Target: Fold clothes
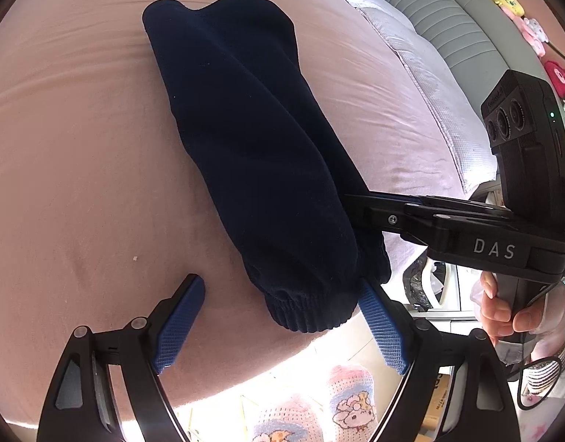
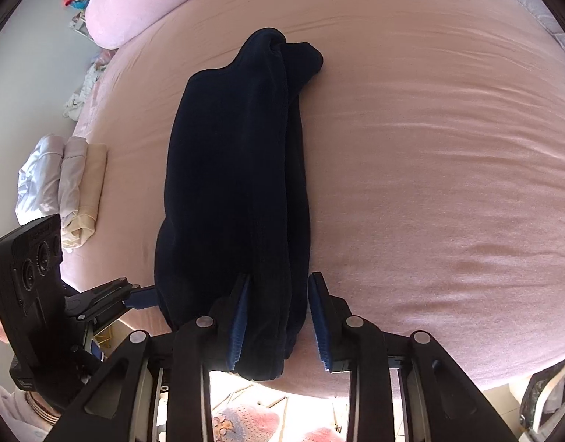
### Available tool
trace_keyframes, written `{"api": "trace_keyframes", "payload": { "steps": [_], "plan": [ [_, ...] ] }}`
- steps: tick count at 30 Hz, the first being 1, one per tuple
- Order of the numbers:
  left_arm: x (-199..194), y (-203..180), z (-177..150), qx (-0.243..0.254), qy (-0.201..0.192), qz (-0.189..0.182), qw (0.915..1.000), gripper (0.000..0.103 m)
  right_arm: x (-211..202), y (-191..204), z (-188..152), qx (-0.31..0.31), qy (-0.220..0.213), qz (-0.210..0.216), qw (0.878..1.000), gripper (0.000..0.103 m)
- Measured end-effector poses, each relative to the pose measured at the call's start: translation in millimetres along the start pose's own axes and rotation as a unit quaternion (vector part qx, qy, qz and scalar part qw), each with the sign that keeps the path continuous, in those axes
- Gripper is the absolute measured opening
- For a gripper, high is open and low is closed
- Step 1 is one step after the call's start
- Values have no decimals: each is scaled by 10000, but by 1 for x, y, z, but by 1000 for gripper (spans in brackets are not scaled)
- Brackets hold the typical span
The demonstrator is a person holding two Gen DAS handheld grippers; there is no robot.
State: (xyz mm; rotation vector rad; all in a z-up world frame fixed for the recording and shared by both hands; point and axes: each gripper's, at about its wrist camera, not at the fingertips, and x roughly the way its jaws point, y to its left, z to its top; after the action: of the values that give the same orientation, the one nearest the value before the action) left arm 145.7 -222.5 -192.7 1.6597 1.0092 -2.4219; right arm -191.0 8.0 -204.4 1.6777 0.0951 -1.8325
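So the whole scene sits on a big bed with a pink sheet [image 2: 429,165] that's a bit rippled. Lying lengthwise across it is the dark navy garment [image 1: 253,140], folded into a long narrow bundle, thick and soft looking, kind of fleecy. The far end is lumpy with two rounded humps and a seam showing between the layers; the near end has a ribbed elastic cuff that reaches the bed edge and hangs slightly over it.

The right gripper [image 2: 282,320] straddles that near end, blue pads on both sides of the doubled fabric, jaws closed in around it and gripping the bundle. From the left wrist view it comes in from the side with its fingers pressed into the cloth.

The left gripper [image 1: 278,316] has its jaws spread wide, released. One blue pad hovers over bare sheet, the other sits right against the cuff, partly tucked behind it.

Off to the side there's a pink pillow [image 2: 135,7], a small stack of pale folded clothes [image 2: 80,188] by the bed edge, and a row of plush toys [image 1: 521,18] along a grey headboard.
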Motion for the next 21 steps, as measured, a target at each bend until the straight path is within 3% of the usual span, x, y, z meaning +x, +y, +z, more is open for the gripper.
{"api": "trace_keyframes", "payload": {
  "steps": [6, 10, 15, 21],
  "plan": [
    [2, -7, 12, -112, 179, -99, 9997, 85, -1, -1, -10, -179, -36, -389, 9991, 30],
    [-12, 3, 18, -380, 68, -248, 9989, 85, -2, 1, -18, -449, -92, -699, 9965, 30],
    [-13, 16, 40, -751, -94, -233, 9969, 85, -5, -18, -17, -51, 30, -277, 9996, 31],
    [-5, 25, 63, -749, -163, -521, 9957, 84, -17, -36, -8, 361, 145, 228, 9990, 31]
  ]
}}
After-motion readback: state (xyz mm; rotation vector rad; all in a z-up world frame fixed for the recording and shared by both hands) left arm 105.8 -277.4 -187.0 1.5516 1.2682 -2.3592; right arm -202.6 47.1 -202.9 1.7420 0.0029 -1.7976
